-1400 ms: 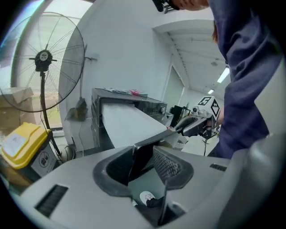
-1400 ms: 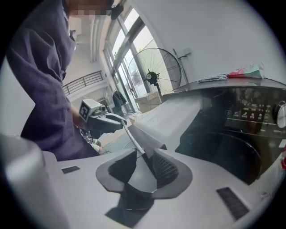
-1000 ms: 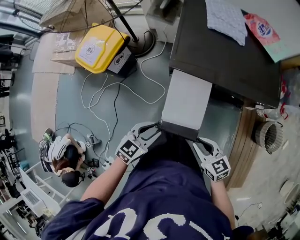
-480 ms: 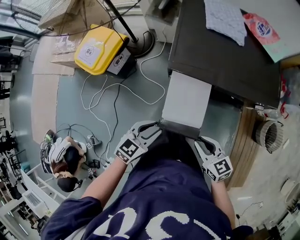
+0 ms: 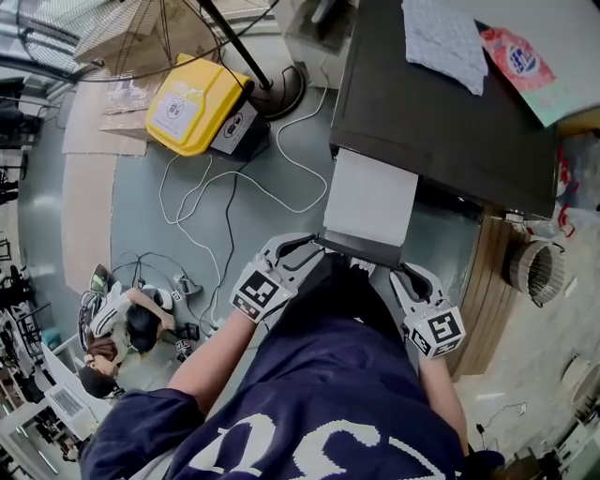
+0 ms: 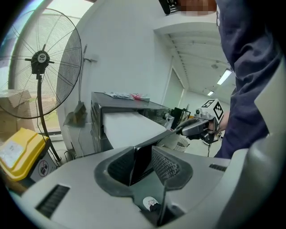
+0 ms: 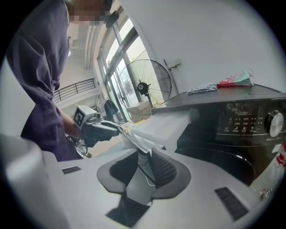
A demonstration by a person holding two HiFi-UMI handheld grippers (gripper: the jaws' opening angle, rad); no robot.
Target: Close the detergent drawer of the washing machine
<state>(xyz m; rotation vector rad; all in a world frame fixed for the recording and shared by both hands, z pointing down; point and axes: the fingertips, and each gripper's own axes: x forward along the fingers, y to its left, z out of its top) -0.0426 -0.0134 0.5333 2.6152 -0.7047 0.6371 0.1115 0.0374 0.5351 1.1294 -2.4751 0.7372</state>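
In the head view the dark-topped washer (image 5: 441,112) is seen at 1 o'clock, w/ its white drawer (image 5: 370,199) standing part-way out of the front toward 6 o'clock, above the floor (image 5: 141,206). The drawer's dark front panel is held at both ends. The left tongs (image 5: 314,246) are closed on its 9 o'clock corner and the right tongs (image 5: 398,272) on its 3 o'clock corner, each pointed away from the person at a downward slant. In the left gripper view the panel's edge is seen btwn the ribbed pads (image 6: 166,164) and pressed by them. In the right gripper view the panel's thin corner is clamped the same way, and the washer's controls w/ a knob (image 7: 273,121) are shown at 3 o'clock. On the washer top a pale cloth (image 5: 442,42) is laid at 12 o'clock, w/ a red-and-white packet (image 5: 516,58) just beside it toward 1 o'clock. On the floor a yellow case (image 5: 187,101) is seen at 10 o'clock, near a fan (image 5: 122,28) at 11 o'clock, and white and black cables (image 5: 216,202) are strewn btwn case and drawer. A ribbed basket (image 5: 536,272) is seen at 3 o'clock beside the washer. A second person (image 5: 122,323) is seen low at 8 o'clock. A dark-blue shirt (image 5: 328,403) fills 6 o'clock.
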